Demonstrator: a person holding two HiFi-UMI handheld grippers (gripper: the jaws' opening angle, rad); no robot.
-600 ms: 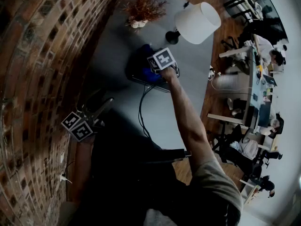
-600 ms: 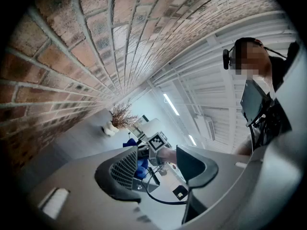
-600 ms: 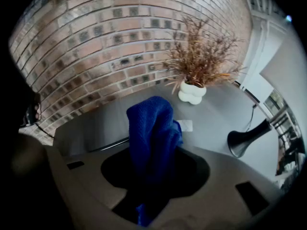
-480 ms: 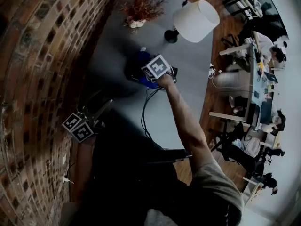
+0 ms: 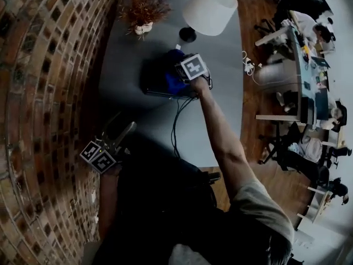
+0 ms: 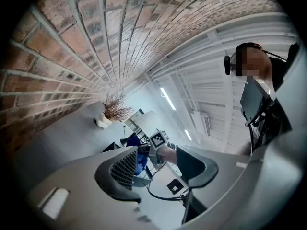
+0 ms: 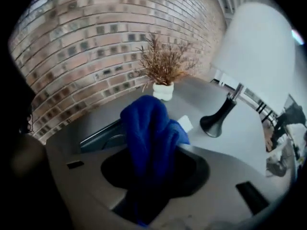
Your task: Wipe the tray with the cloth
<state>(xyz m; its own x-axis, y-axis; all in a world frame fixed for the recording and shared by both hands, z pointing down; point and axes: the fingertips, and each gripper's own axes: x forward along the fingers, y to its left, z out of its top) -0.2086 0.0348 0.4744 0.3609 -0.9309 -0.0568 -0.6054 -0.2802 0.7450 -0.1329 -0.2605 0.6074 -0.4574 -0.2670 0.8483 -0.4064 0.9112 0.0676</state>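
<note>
The right gripper (image 7: 153, 176) has its 2 jaws closed on the blue cloth (image 7: 151, 128). The cloth fills the gap between them, and a thick fold of it stands out past the tips. Just beyond these jaws and to their left lies the dark tray (image 7: 98, 133) on the grey table (image 7: 240, 143). Only 1 long edge of the tray shows in the right gripper view. In the head view the cloth is over the tray, under the gripper, but I cannot tell if it touches the tray. Further ahead of the jaws, behind the cloth, stands a white vase (image 7: 163, 91) with dry twigs, close to the brick wall (image 7: 86, 47). To the right of the jaws is the black foot of a lamp (image 7: 218, 120) with a white shade, and a small white card (image 7: 184, 123) lies just beside the cloth. The left gripper (image 6: 158, 166) is well apart from the tray, near the brick wall. Its 2 jaws stand a little apart and hold nothing. Through the gap between them the right gripper and the cloth show far ahead. A black cable (image 5: 175, 120) runs over the table from the right gripper toward the person.
</note>
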